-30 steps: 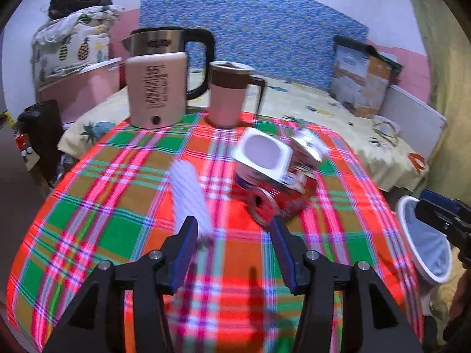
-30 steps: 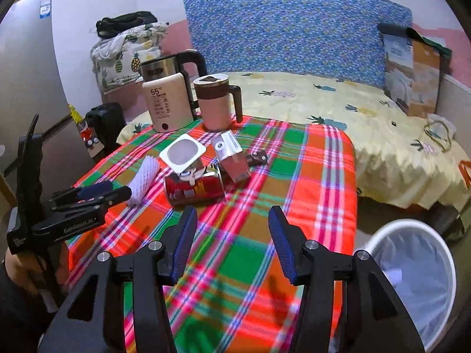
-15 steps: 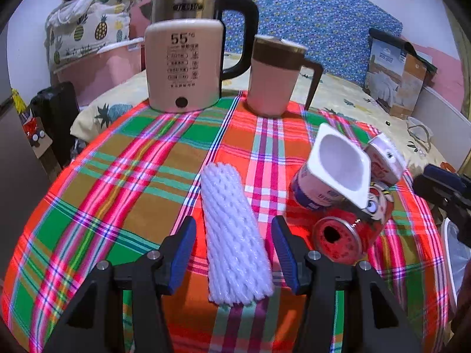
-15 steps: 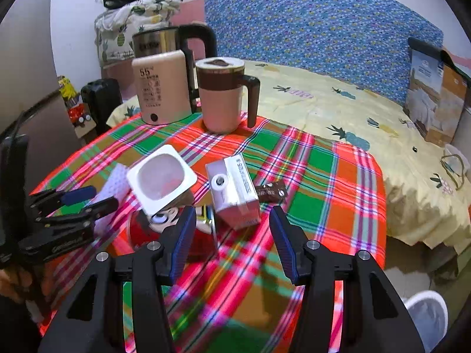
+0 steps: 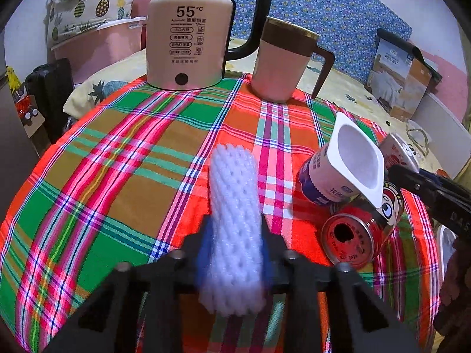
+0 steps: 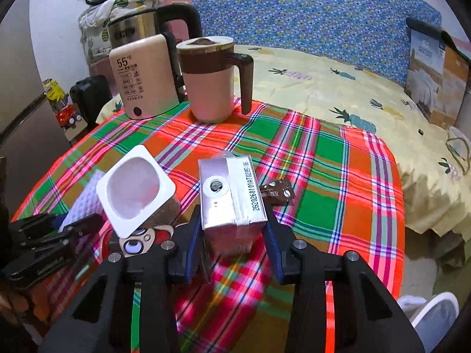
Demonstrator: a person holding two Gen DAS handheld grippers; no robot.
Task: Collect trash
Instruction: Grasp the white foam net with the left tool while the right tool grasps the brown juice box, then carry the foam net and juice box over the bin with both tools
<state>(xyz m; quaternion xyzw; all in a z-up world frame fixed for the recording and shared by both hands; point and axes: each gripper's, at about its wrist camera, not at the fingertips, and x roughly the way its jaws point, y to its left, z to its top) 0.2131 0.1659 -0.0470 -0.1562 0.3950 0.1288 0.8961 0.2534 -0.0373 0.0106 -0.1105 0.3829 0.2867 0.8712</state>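
Left tongs (image 5: 234, 253): closing around the near end of the white foam net (image 5: 234, 220), which lies lengthwise between the blue pads; the pads look pressed against its sides, so I take it as gripped. The net is soft, so the squeeze goes narrow.
Right tongs (image 6: 234, 244): closing on the small silver drink carton (image 6: 231, 197), which stands between the pads; the left pad seems to touch its side, a sliver of gap may remain at the right, so I cannot call the grip finished.
Why both at once: each hand takes the piece of trash nearest to it, so the two can go to the bin in one trip.
Yogurt cup (image 5: 344, 167): empty, tipped over and leaning on the red can (image 5: 359, 232), which lies on its side with its opening toward the left camera. Neither is held; they wait for a later pass.
Brown wrapper (image 6: 278, 192): lies flat on the cloth just beside the carton's far right corner, also not picked up yet.
Worktop (image 6: 323, 206): covered in a bright plaid cloth; all the trash sits at its near half.
Kettle (image 5: 191, 35) and mug (image 5: 282, 64): upright at the far edge, well apart from the trash, clearly things to keep.
Bin (image 6: 435, 314): white rim showing low to the right of the worktop, on the floor, within reach of the right hand.
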